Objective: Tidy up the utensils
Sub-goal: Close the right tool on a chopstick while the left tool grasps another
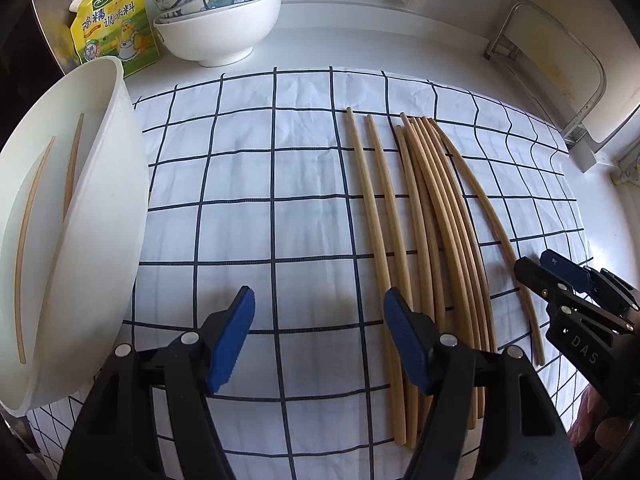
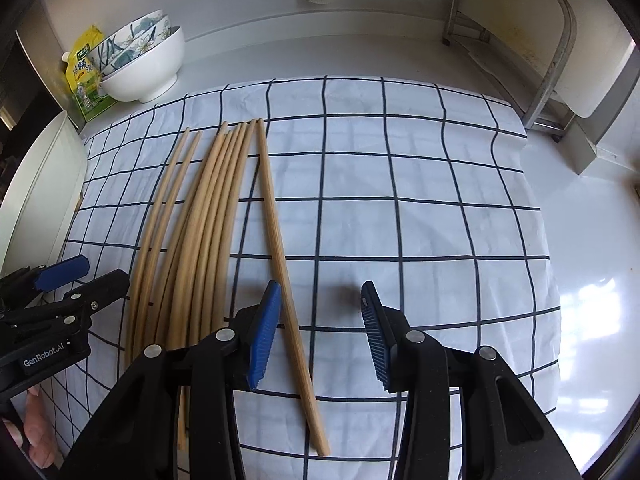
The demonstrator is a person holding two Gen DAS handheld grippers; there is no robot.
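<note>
Several bamboo chopsticks (image 1: 432, 216) lie in a loose bundle lengthwise on a white cloth with a dark grid (image 1: 260, 200). One chopstick (image 2: 280, 248) lies apart at the bundle's right. My right gripper (image 2: 320, 332) hovers open over its near part, and the stick runs between the jaws close to the left pad (image 2: 262, 340), not pinched. My left gripper (image 1: 320, 336) is open over bare cloth, its right finger (image 1: 404, 340) above the bundle's left sticks. A white plastic tub (image 1: 104, 216) at the left holds two chopsticks (image 1: 32, 240).
Stacked bowls (image 1: 220, 24) and a yellow seasoning pouch (image 1: 116, 28) stand at the back left. A metal rack with a pale board (image 2: 560, 60) stands at the back right. A person's fingers (image 2: 36, 444) show at the lower left. White counter (image 2: 592, 280) runs right of the cloth.
</note>
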